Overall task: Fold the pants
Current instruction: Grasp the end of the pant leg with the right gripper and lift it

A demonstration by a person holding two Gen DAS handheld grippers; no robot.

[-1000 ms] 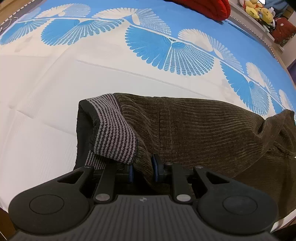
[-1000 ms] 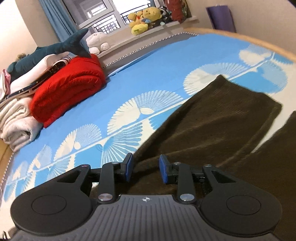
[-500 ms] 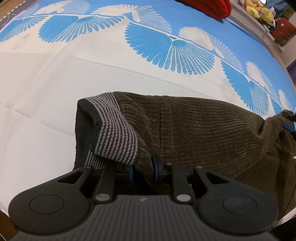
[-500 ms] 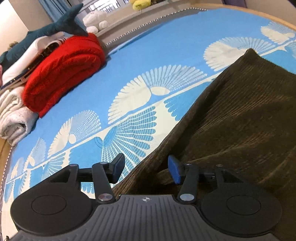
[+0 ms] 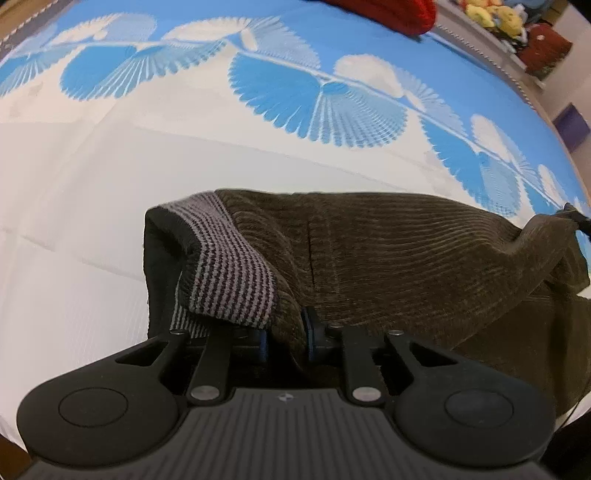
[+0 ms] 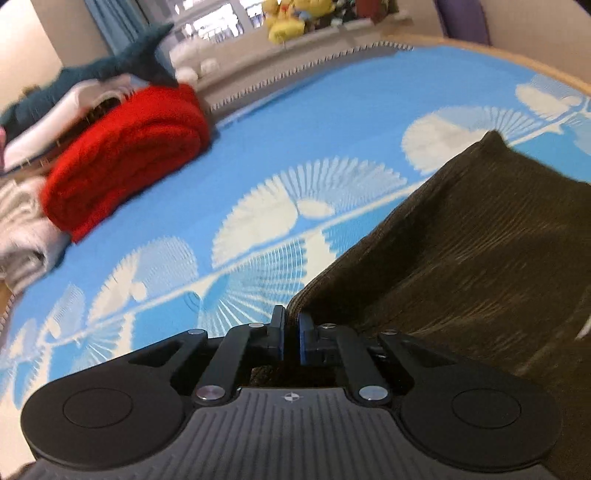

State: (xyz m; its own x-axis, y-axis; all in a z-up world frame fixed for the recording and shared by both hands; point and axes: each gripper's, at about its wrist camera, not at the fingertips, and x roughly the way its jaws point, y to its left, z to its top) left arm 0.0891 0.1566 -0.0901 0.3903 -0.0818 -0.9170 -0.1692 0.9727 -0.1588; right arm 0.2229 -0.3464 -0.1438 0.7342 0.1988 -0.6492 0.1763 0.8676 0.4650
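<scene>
Dark brown corduroy pants (image 5: 406, 258) lie on the bed, their grey-striped waistband lining (image 5: 229, 266) turned out at the left end. My left gripper (image 5: 284, 332) has the waist fabric bunched between its blue pads, and its jaws are closing on it. In the right wrist view the pants (image 6: 461, 240) stretch away to the right. My right gripper (image 6: 291, 325) is shut on their near left edge, which rises in a fold from between the pads. At the far right of the left wrist view, a peak of fabric (image 5: 546, 229) stands lifted off the bed.
The bed sheet (image 5: 314, 99) is blue and white with fan patterns. A rolled red blanket (image 6: 125, 162), a shark plush (image 6: 110, 70) and folded pale cloths (image 6: 22, 221) sit at the bed's far left. Yellow plush toys (image 6: 295, 18) line the windowsill.
My right gripper moved in over the pants' edge, opened wider, then shut on it, and the fabric there now stands up. My left gripper stayed put on the waist.
</scene>
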